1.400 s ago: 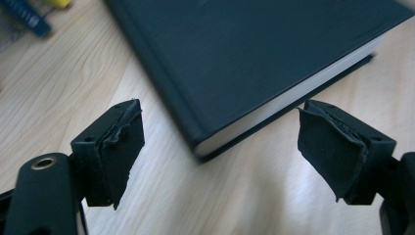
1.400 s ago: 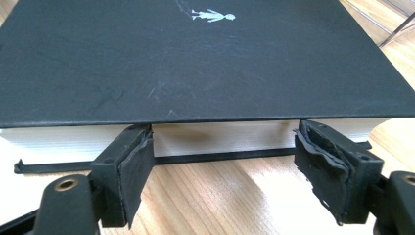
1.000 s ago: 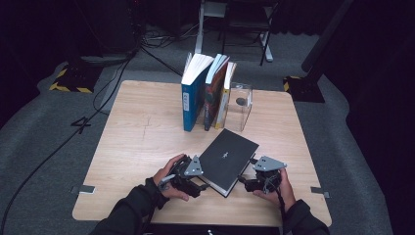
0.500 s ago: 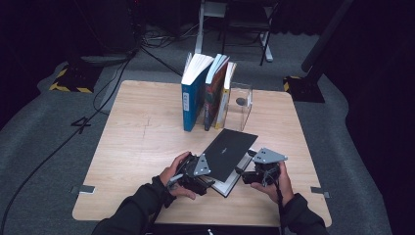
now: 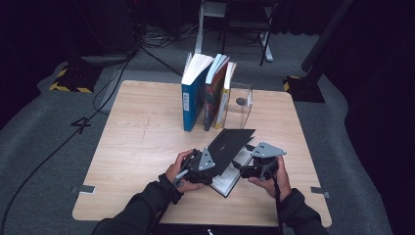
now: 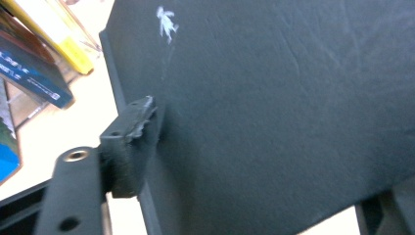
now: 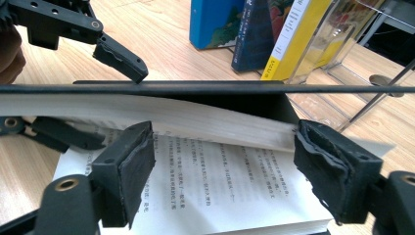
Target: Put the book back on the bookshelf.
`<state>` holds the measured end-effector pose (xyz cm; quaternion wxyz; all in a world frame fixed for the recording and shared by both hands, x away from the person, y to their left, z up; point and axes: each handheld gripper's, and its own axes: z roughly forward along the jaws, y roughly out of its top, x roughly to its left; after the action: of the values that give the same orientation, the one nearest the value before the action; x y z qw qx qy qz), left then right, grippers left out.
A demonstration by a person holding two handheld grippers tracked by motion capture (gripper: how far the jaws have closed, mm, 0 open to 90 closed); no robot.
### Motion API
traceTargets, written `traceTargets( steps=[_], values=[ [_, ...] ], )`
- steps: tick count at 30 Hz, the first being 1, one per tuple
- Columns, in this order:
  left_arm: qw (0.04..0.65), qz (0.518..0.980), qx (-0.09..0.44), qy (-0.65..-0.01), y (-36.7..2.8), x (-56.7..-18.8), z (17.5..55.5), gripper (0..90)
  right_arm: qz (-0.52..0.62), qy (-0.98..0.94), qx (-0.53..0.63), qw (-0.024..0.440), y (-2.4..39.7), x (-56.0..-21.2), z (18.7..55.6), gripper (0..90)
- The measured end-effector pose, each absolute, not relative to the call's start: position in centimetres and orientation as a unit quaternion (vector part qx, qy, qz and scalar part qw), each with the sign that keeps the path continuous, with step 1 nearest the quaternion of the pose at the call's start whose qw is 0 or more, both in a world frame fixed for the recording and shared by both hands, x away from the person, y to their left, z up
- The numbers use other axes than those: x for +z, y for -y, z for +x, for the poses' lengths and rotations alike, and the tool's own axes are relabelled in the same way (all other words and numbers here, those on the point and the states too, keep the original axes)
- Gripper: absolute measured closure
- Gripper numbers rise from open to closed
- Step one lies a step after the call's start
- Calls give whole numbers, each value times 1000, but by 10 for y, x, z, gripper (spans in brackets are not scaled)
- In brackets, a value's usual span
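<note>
Book: near edge of the tabletop, between both hands, black cover lifted, printed pages bared.
Left gripper: jaws have just been closing on the cover's edge, one pad against it; a firm pinch isn't clear.
Right gripper: jaws apart, straddling the open pages, gripping nothing.
Handling: cover stiff and smooth, may slip; pages thin, tear-prone; the block is heavy.
Hold: cover's free edge, pinched flat.
Row behind: upright books, clear bookend.
</note>
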<state>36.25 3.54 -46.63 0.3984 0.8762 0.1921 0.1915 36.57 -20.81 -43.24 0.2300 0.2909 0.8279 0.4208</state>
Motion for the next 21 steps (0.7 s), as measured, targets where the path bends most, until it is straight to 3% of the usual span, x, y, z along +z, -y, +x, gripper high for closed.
traceTargets(
  steps=[8, 13, 21],
  values=[
    [411, 869, 205, -184, -38, -462, 362, 414, 288, -828, 419, 235, 213, -433, 363, 242],
    [420, 864, 201, -192, -38, -462, 362, 418, 280, -830, 416, 246, 220, -434, 358, 245],
    [419, 863, 218, -181, -40, -458, 360, 486, 293, -828, 409, 247, 250, -434, 355, 245]
  ],
)
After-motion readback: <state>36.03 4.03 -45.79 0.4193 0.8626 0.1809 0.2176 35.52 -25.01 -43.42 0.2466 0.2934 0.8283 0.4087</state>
